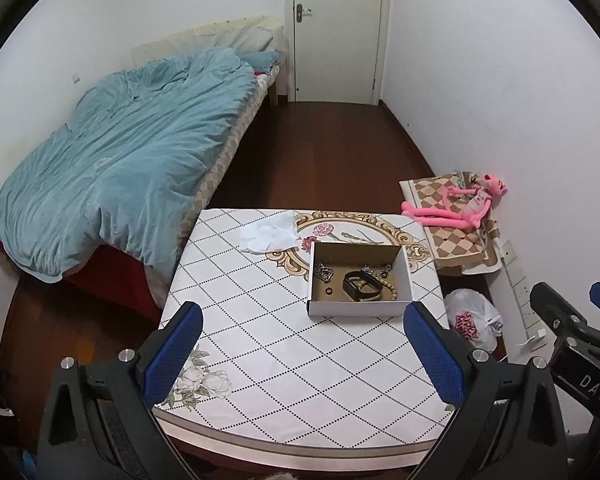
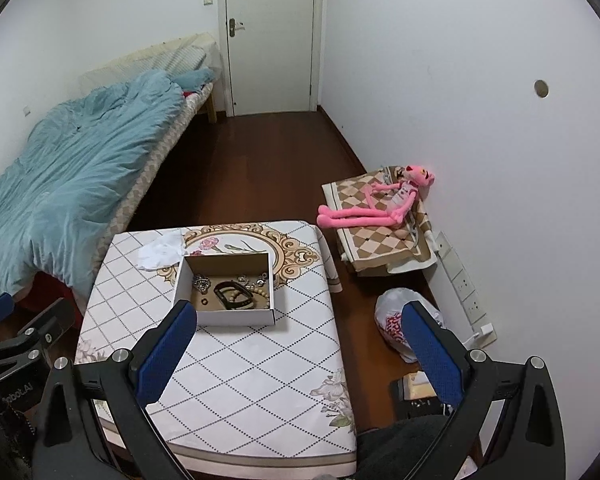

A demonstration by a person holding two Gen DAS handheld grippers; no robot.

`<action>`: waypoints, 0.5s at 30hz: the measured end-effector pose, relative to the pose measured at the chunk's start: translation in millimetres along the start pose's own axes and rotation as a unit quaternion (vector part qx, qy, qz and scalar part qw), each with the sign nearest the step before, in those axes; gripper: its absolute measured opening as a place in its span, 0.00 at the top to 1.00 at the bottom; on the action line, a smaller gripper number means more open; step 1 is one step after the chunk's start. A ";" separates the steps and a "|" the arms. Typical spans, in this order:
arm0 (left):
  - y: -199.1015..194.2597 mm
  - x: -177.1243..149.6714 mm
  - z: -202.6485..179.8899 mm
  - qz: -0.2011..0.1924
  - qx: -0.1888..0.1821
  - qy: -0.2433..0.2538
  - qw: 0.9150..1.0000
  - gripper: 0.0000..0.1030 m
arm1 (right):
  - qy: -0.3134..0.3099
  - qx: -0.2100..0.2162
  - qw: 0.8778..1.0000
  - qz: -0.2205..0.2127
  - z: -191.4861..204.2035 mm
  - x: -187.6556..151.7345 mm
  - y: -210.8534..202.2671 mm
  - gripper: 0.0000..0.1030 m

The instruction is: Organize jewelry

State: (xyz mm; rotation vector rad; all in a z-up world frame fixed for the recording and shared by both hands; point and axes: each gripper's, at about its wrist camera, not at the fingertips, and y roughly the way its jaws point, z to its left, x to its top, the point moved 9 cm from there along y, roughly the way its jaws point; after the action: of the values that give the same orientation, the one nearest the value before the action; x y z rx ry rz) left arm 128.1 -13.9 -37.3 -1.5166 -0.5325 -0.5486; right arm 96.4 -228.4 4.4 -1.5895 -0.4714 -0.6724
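An open white cardboard box (image 1: 356,308) (image 2: 236,317) sits on the patterned table (image 1: 260,340) (image 2: 228,380). Inside lie a black strap bracelet (image 1: 362,285) (image 2: 230,296), a wooden bead bracelet (image 1: 389,286) (image 2: 260,290), a silver chain piece (image 1: 324,270) (image 2: 201,282), a small dark ring (image 1: 328,291) (image 2: 203,302) and other small pieces. My left gripper (image 1: 304,320) is open and empty, held above the table's near half. My right gripper (image 2: 300,318) is open and empty, over the table's right edge, its left finger (image 2: 168,348) near the box's front corner.
A crumpled white cloth (image 1: 270,232) (image 2: 160,252) lies on the table's far left. A bed with a blue duvet (image 1: 120,152) is to the left. A pink plush toy (image 2: 376,204) lies on a folded checkered mat by the right wall. A plastic bag (image 2: 396,320) is on the floor.
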 end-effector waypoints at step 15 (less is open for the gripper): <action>52.1 9.3 -9.7 0.037 0.019 0.020 0.999 0.01 | -0.016 -0.019 0.999 0.043 4.3 11.8 67.6 0.00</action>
State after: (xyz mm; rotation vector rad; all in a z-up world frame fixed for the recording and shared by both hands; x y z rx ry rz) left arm 168.3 -24.4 -71.4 -1.4799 -0.4522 -0.5081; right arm 149.9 -234.0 -38.4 -1.6500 -0.4145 -0.5946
